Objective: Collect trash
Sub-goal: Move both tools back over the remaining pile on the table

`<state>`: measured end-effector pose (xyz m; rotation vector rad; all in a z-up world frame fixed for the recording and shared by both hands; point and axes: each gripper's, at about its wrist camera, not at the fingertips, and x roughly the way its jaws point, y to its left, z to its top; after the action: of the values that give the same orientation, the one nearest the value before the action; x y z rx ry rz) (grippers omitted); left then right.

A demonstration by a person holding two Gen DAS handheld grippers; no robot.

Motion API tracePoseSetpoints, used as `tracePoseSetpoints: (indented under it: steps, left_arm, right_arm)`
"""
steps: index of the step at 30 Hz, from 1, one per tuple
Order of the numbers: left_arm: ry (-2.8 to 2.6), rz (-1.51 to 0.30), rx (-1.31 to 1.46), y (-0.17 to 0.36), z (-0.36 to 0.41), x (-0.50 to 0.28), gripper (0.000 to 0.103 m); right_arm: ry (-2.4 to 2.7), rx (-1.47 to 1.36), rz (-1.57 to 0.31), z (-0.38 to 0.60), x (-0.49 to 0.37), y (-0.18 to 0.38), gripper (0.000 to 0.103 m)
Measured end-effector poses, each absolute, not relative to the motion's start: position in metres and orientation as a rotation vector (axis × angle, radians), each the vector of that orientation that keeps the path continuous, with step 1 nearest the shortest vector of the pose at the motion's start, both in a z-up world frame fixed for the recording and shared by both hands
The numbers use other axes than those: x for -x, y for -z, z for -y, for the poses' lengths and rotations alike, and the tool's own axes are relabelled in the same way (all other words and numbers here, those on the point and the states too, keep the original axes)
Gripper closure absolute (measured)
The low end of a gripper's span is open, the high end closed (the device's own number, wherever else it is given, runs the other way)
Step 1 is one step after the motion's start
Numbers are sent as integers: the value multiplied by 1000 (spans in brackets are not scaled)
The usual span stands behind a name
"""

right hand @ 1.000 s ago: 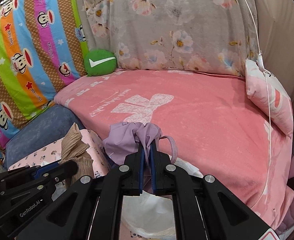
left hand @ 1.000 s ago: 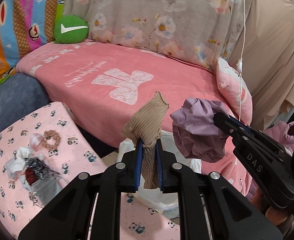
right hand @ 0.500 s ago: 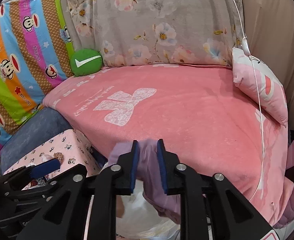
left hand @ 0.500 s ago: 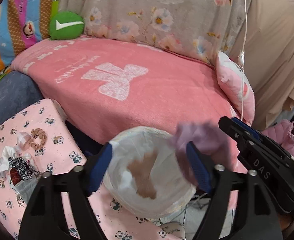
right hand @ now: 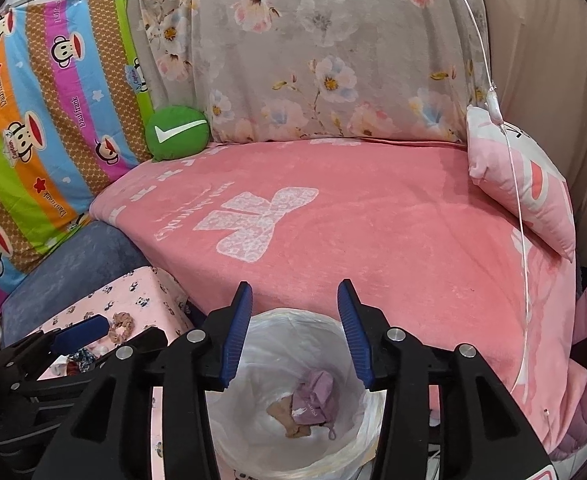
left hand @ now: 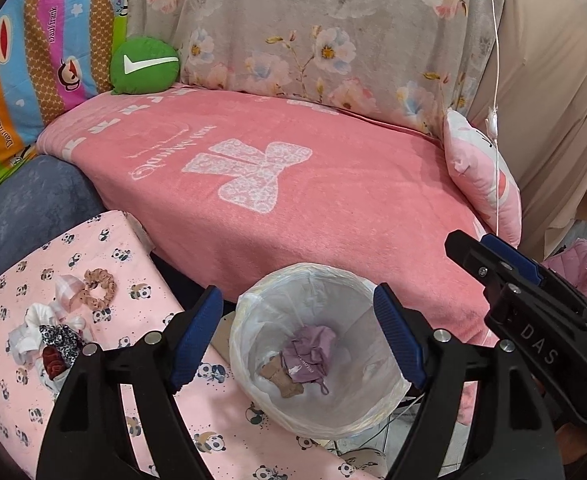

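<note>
With both tongs gaping empty over the bin (left hand: 317,280), the remaining rag pile (left hand: 49,340) is lying at nine o'clock, nearer the left tongs (left hand: 297,334) than the right tongs (right hand: 295,334).

Pink blanket (left hand: 333,184) with white bow print, green cushion (left hand: 143,65), white-lined bin (left hand: 249,320).

The bin (left hand: 317,420) near rim is cut off by the bottom edge in the right wrist view; the left claw (left hand: 297,336) hides both its sides in the left wrist view; the tan scrap (left hand: 281,378) lies partly under the purple cloth (left hand: 311,354); what the small heap (left hand: 49,344) on the panda-print cloth (left hand: 33,412) is made of cannot be told; the right claw (right hand: 295,332) covers part of that cloth.
</note>
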<state>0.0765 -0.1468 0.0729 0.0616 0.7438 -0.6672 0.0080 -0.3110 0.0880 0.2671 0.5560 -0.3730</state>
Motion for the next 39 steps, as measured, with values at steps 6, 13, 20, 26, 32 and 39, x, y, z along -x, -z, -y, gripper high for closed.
tracePoseSetpoints:
  steps: [6,13,20,26,32,39]
  left_arm:
    - [647,-738,-45,-76,133,-79,29]
    - [620,-737,-17,-78,113,-83,29]
    - [577,-737,4,-72,85,-87,29]
    - [500,-754,20,-61,52,-96,29]
    - [383,-759,17,-48,10,-104,29]
    - [255,-783,20,-29,-49,-114,29]
  right_arm:
    - [363,-256,-552,301,-9,-91,56]
    - [344,-246,-562,287,-11,-90,55]
    - [311,-233,-583,268,-17,-84,55]
    - [264,-218,-621,239,-23,-70,55]
    - [190,-187,-669,196,-35,-54,49]
    - [82,-161,-748,134,-53,-24,45]
